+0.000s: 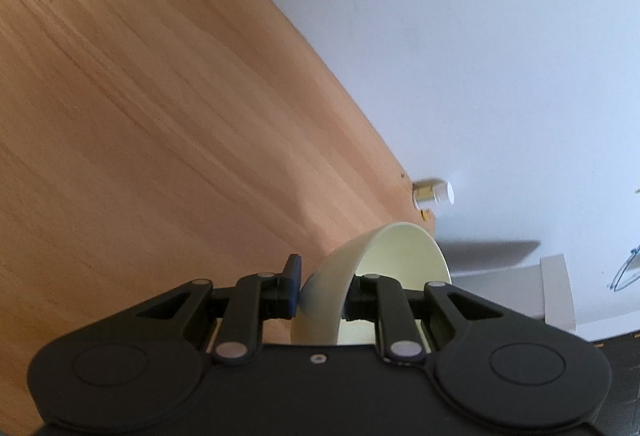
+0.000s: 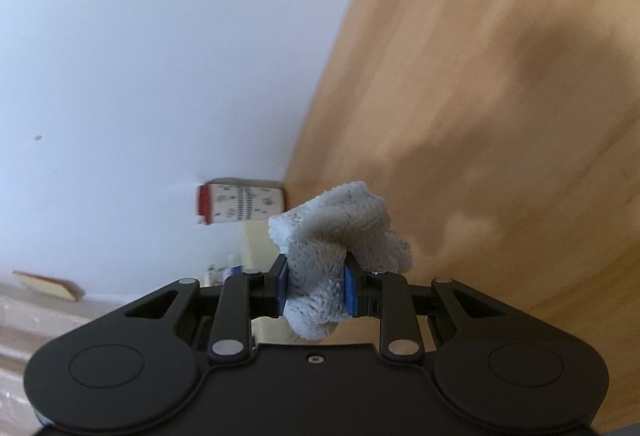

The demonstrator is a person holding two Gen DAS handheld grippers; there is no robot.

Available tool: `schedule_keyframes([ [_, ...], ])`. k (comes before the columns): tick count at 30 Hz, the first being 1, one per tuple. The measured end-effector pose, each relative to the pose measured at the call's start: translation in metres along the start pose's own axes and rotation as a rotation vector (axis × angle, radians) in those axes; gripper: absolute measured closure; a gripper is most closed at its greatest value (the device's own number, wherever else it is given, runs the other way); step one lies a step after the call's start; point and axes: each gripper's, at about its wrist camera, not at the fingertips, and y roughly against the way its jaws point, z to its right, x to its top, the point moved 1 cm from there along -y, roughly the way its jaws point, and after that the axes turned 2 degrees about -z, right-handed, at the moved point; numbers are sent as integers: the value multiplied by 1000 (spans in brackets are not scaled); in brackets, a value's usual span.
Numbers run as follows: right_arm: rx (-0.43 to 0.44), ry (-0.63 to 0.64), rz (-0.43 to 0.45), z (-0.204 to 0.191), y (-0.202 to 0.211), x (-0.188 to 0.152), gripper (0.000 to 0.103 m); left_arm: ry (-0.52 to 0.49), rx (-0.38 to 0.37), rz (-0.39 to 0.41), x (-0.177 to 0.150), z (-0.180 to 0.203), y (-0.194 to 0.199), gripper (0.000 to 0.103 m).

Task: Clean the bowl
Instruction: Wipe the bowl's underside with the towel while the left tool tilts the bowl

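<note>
In the left wrist view my left gripper (image 1: 322, 292) is shut on the wall of a cream-coloured bowl (image 1: 400, 256), which is held tilted on its side above the wooden table (image 1: 140, 115). One finger is outside the wall and the other is inside the bowl. In the right wrist view my right gripper (image 2: 316, 290) is shut on a bunched light grey cloth (image 2: 340, 240), which sticks out past the blue pads (image 2: 350, 292). The bowl does not show clearly in the right wrist view.
A white wall (image 1: 460, 35) runs along the table's edge. A small jar with a white lid (image 1: 434, 192) stands by the wall. A white container with a red cap (image 2: 240, 205) stands at the wall in the right wrist view.
</note>
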Motion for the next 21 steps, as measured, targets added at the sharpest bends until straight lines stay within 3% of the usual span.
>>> schedule_keyframes([
  [8,-114,282,-31,-38,-1,-19,73,-13,-26,-8,5,2,0,86],
  [14,-238,476,-106,-28,15,-29,73,-33,-52,-37,6,3,3,86],
  [21,-399,734,-170,-35,-11,-47,73,-51,-51,-52,2,6,4,86],
])
